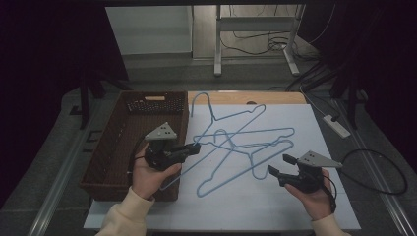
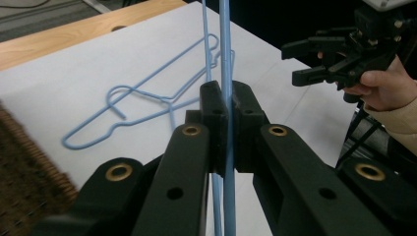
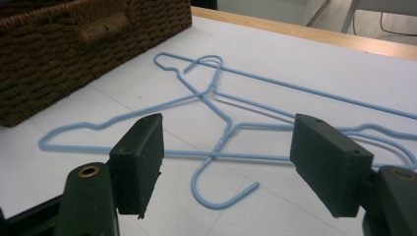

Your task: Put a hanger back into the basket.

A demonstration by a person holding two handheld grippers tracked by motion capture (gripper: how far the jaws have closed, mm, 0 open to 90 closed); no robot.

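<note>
Three light-blue wire hangers overlap on the white table sheet, their wires crossing so that each outline is hard to trace. The left gripper is clamped on the wire of one hanger, beside the one brown wicker basket. The right gripper hangs with jaws wide, nothing between them, near a hanger hook.
</note>
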